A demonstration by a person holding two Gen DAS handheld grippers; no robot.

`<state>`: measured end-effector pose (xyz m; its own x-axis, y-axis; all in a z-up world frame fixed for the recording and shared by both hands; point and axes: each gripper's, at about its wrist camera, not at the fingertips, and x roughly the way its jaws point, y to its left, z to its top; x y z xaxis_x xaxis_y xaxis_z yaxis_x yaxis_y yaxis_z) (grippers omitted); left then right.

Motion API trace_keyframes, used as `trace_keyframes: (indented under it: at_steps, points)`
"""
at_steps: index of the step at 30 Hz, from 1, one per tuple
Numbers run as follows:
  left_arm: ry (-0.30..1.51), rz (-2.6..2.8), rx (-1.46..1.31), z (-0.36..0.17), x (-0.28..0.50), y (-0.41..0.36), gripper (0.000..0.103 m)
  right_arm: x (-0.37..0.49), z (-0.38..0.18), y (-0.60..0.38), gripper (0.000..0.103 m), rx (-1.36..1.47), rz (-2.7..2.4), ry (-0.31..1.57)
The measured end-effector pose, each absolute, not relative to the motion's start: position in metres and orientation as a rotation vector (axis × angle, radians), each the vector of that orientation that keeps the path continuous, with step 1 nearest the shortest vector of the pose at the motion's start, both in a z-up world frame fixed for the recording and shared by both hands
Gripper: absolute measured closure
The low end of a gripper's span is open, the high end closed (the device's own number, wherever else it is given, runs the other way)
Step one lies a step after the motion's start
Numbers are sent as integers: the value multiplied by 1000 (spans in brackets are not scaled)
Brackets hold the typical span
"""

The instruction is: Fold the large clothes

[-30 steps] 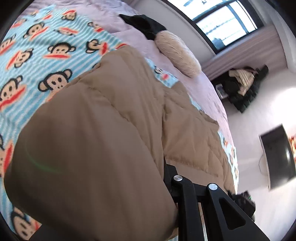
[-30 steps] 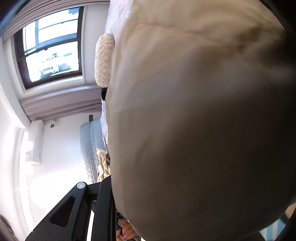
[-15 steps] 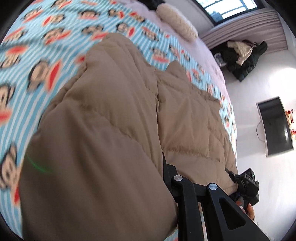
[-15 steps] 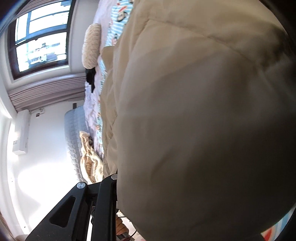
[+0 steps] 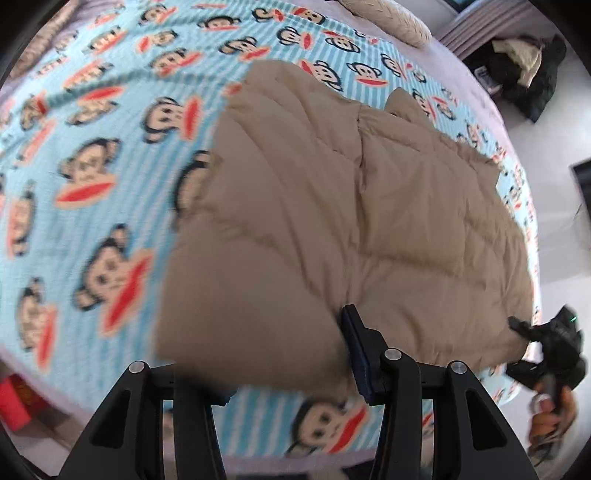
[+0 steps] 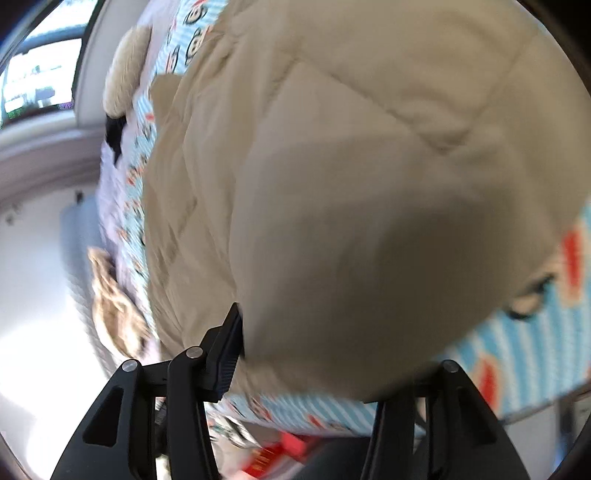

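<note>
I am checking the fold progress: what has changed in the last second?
The tan quilted jacket came down onto the monkey-print blanket and now lies spread. The jaws of the left gripper and the right gripper have opened wide, the hem lying loosely between them. The cream pillow stayed.

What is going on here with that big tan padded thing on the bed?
A person with a gripper in each hand is folding a tan quilted coat on a bed covered by a blue monkey-print blanket. The left gripper and the right gripper both have their fingers spread wide around the near edge of the coat, which bulges between them. The coat lies laid out on the blanket, with a cream pillow at the far end.
</note>
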<state>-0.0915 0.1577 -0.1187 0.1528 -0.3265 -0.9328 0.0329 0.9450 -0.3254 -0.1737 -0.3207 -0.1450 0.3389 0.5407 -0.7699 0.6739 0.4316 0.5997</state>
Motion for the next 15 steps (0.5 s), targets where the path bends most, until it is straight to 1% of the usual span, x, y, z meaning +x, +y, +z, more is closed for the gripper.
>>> trace_keyframes:
  at_steps: [2,5,6,7,9,12,15]
  points:
    - [1389,-237,-223,-98,-102,167,53,-178,-127,-321,48,1129,-125,1363]
    - [1333,-180,-157,-69,-114,181,53,-179,-99,-316,48,994,-112,1387]
    - [1319,-171,-148,-65,-107,184,53,-180,-92,-315,51,967,-112,1380]
    - [1292,-156,-137,-57,-107,187,53,-187,-85,-316,61,941,-102,1366]
    - [1267,-147,-136,-51,-98,186,53,-199,-80,-308,76,898,-68,1324]
    - [1270,-171,-141,-60,-82,178,53,-187,-69,-289,76,782,-83,1300]
    - [1343,-172,-74,-98,-69,164,53,-145,-85,-276,76,672,-147,1335]
